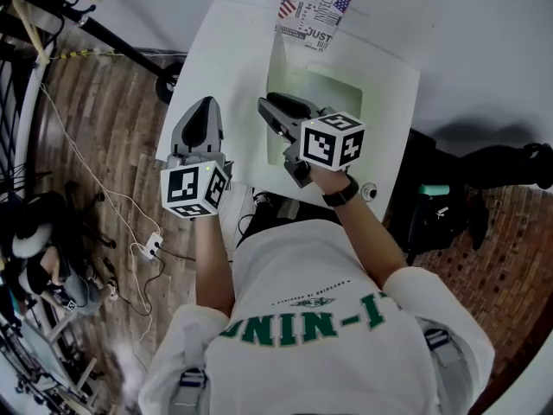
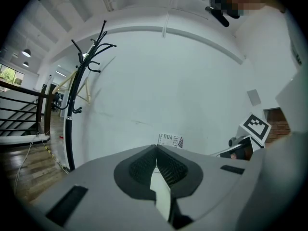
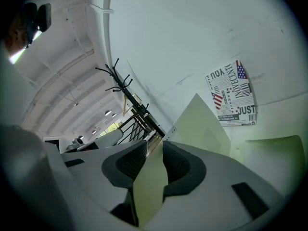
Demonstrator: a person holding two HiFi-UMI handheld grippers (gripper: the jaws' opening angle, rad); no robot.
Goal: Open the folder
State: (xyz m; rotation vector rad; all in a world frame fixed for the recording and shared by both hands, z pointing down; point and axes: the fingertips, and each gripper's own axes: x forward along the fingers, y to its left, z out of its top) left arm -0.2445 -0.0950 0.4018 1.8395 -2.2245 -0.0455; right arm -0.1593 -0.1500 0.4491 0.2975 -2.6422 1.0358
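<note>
A pale green folder (image 1: pixel 324 93) lies on the white table (image 1: pixel 233 50), its front cover (image 3: pixel 202 124) lifted up on edge along the left side. My right gripper (image 1: pixel 270 106) reaches in from the near side. Its jaws stand parted around the cover's edge, and the thin sheet runs between them (image 3: pixel 155 148) without being pinched. The folder's lower leaf (image 3: pixel 274 150) stays flat on the table. My left gripper (image 1: pixel 206 102) hovers over the table's left part, apart from the folder. Its tips meet, shut on nothing (image 2: pixel 156 150).
A printed black, white and red sheet (image 1: pixel 315 7) lies at the table's far edge, beyond the folder. A small round object (image 1: pixel 370 192) sits near the table's front right corner. White cables (image 1: pixel 104 188) trail on the wooden floor at left; a coat stand (image 2: pixel 79 95) rises there.
</note>
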